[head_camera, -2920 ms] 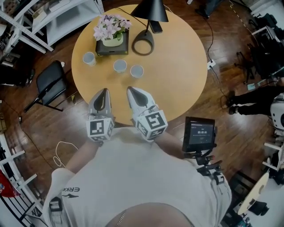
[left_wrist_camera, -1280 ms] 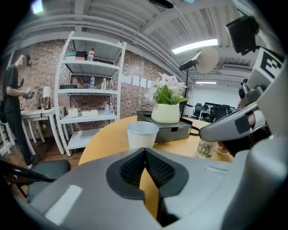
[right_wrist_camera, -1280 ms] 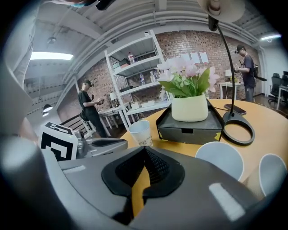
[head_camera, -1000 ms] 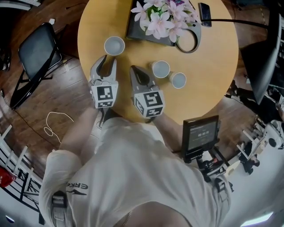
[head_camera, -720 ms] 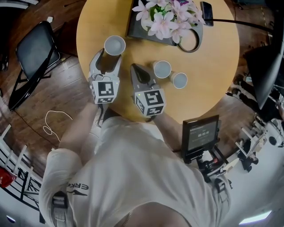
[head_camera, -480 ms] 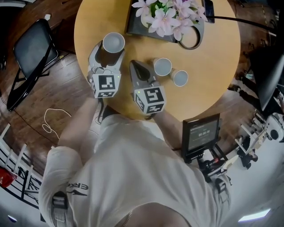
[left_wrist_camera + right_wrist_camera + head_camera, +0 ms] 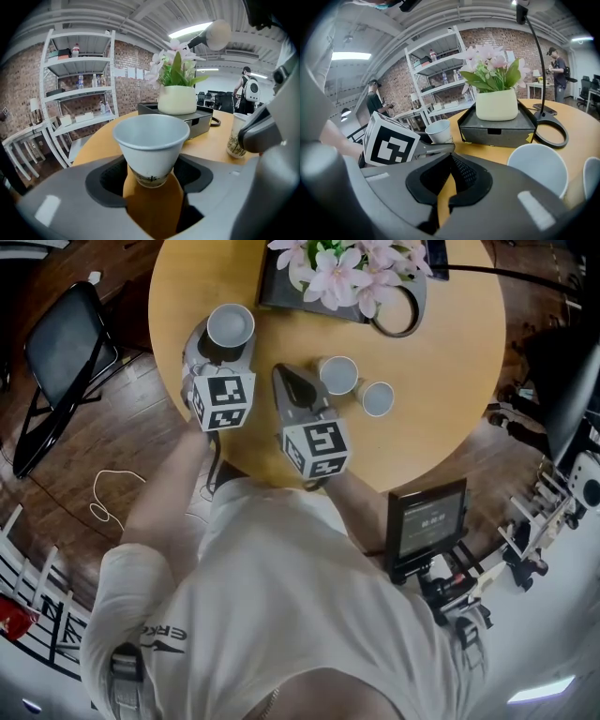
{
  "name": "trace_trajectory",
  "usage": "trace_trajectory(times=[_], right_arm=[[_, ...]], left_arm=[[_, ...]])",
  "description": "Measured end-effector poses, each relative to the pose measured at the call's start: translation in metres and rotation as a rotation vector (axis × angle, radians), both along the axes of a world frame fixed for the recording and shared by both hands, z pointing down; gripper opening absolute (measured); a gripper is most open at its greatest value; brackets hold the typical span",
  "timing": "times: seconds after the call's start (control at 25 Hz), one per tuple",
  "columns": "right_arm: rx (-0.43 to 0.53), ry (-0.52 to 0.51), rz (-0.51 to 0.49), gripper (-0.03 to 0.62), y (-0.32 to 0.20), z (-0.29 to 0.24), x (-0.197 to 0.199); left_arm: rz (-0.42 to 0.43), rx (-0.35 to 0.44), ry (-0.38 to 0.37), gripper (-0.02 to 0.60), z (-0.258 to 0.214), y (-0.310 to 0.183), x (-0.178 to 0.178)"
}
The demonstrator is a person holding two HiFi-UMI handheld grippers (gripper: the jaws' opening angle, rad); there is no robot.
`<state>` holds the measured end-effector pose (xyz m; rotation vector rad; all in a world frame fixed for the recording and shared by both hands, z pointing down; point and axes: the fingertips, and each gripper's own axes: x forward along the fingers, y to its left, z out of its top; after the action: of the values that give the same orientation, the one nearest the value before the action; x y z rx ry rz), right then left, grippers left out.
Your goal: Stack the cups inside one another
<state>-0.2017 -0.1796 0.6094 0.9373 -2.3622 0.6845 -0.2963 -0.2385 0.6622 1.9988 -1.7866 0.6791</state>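
Note:
Three white paper cups stand on the round wooden table [image 7: 450,381]. The left cup [image 7: 230,326] [image 7: 151,140] is upright between the jaws of my left gripper [image 7: 223,345] [image 7: 152,174]. The jaws have just been closing a little, but they stand open, with table showing on either side of the cup's foot. The middle cup [image 7: 337,375] [image 7: 539,166] and the right cup [image 7: 377,398] touch each other just right of my right gripper [image 7: 289,382] [image 7: 447,174]. That gripper is shut and empty, low over the table.
A flower pot on a black box [image 7: 323,273] stands at the back, with a lamp's ring base [image 7: 398,310] beside it. A black chair [image 7: 61,343] is left of the table. A small screen on a stand [image 7: 427,521] is near the front right edge.
My left gripper has moved forward to the left cup. Its jaws have widened and now stand on both sides of it. The right gripper has stayed where it was.

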Motion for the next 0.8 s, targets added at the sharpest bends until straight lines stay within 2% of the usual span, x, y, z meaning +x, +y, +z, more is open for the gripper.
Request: trace_trajectory(times=[0.2,0.56,0.8], right_arm=[[-0.001,-0.004,0.001,0.014,0.001,-0.001,0.002],[0.009,-0.012,0.0,0.014,0.005,-0.005,0.003],[0.045,-0.032,0.002,0.014,0.011,-0.024,0.007]], left_arm=[[-0.02,0.002,0.001,0.307,-0.001,-0.001,-0.003],[0.009,0.055,-0.028,0.304,-0.011,0.004,0.0],[0.019,0.087,-0.031,0.304,-0.034,0.016,0.007]])
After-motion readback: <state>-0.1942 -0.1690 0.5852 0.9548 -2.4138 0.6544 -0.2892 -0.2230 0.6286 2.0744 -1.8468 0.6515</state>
